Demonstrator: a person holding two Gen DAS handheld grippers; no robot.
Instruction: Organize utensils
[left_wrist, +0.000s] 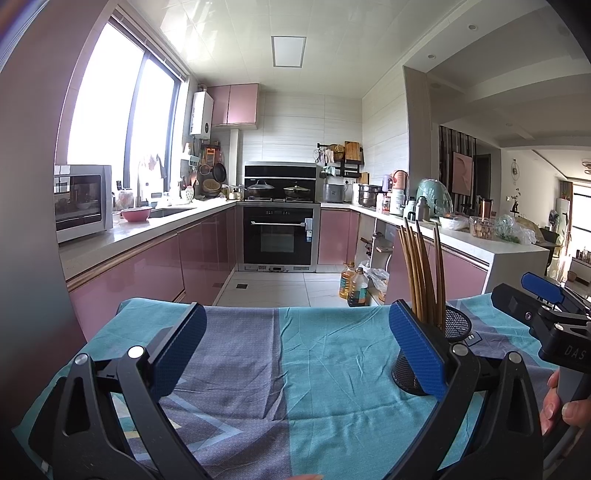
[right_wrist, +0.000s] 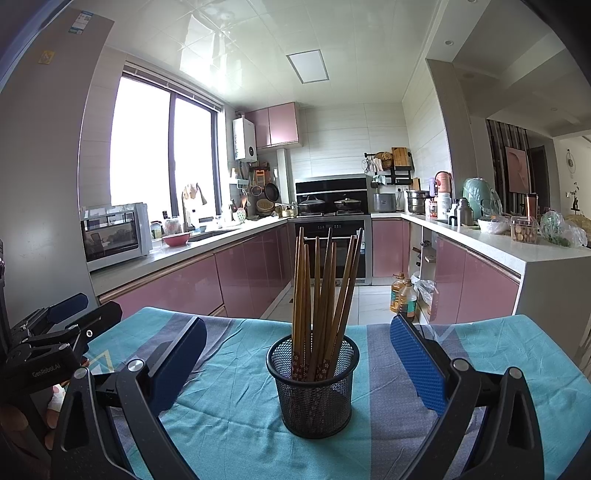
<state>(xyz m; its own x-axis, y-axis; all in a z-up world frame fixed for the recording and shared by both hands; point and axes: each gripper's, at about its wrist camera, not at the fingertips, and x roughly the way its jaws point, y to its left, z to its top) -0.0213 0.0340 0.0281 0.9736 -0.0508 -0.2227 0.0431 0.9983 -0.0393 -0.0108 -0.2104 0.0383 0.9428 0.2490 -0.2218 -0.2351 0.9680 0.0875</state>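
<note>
Daylight admitted through window (left_wrist: 122, 110) at left, glass blown out white. Glare thrown across glossy ceiling (right_wrist: 207, 40). Strong fisheye bending and dark vignette at edges. Centre sharp; left border blurred.

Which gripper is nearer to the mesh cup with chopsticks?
Right. The right gripper is open with the mesh cup centred between its fingers; the left gripper, also open, sits beside it, cup past its right finger.
</note>
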